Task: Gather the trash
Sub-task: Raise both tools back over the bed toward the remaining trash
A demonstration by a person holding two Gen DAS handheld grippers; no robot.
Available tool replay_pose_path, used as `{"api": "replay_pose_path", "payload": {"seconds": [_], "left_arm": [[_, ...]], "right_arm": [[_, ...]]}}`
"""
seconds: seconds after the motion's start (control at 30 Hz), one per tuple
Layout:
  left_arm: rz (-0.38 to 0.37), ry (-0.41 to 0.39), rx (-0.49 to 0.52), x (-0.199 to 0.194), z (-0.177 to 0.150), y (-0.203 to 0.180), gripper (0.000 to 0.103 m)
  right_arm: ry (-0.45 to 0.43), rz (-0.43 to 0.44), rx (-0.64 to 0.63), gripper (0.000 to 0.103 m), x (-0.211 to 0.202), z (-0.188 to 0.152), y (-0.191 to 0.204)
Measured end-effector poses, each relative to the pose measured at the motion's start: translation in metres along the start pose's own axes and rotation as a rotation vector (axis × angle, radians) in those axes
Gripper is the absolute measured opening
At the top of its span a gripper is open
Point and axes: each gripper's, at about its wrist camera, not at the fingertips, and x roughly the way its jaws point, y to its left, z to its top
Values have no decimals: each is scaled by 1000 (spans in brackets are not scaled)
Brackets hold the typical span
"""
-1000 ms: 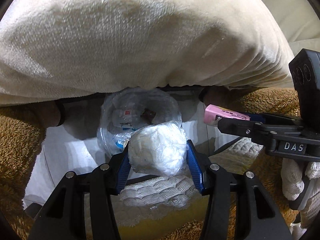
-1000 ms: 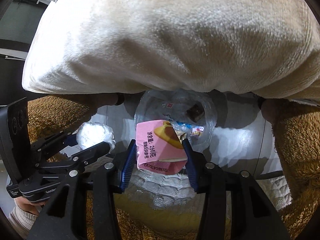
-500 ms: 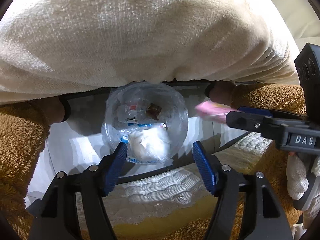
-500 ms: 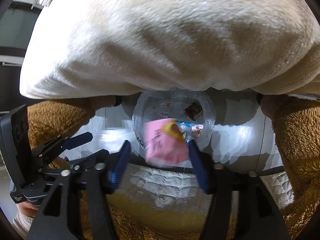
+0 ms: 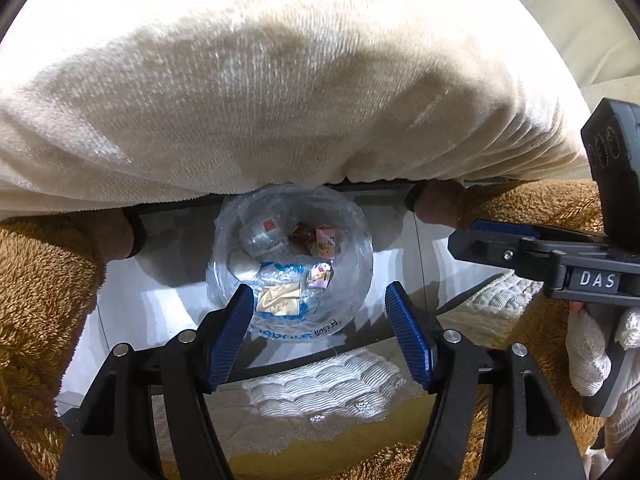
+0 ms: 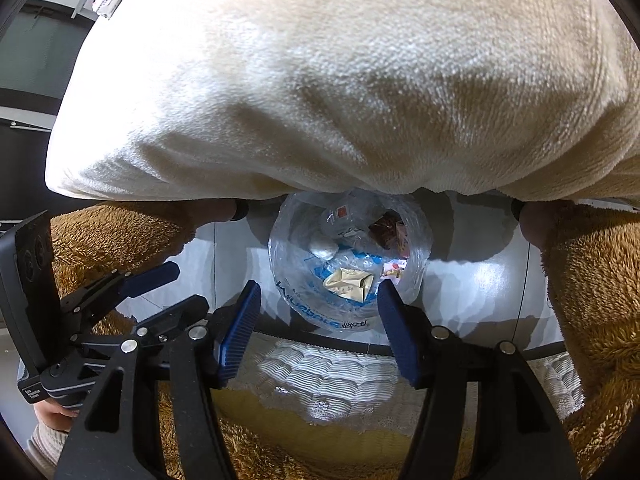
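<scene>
Both jaws spread wide, nothing held: left hand-held gripper (image 5: 320, 328), right hand-held gripper (image 6: 318, 324). Bin (image 5: 290, 264), clear-lined, sits just ahead and below each, wrappers (image 5: 280, 300) visible inside. Drop judged done. Grippers are best drawn straight back, kept clear of the liner rim and the overhanging blanket (image 5: 260, 100).

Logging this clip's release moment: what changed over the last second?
Both grippers let go. The left gripper dropped its white wad and the right gripper its pink packet into the clear bag below; both now open, empty. The cream blanket stayed put.
</scene>
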Motion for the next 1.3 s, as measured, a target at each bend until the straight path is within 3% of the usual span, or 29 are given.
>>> {"api": "replay_pose_path", "payload": {"seconds": [0.27,0.53,0.83,1.07,1.3], "left_arm": [[-16,-95,6,-23,-6,0,67],[-51,-241,35,-57,-15,-6,67],[-87,-409,73,-97,-21,-16,67],[-75,-503,118,-127,-11,-22,67],[-12,-558,151,-154,17,-16,67]], "right_arm": [[-101,23,-67,61,-22,-11,10],[-309,84,-159,61,-67,-30,23],[-529,96,-280,61,-114,-52,47],[-608,85,-314,61,-144,-37,55],[-662,17,-427,61,-163,1,71]]}}
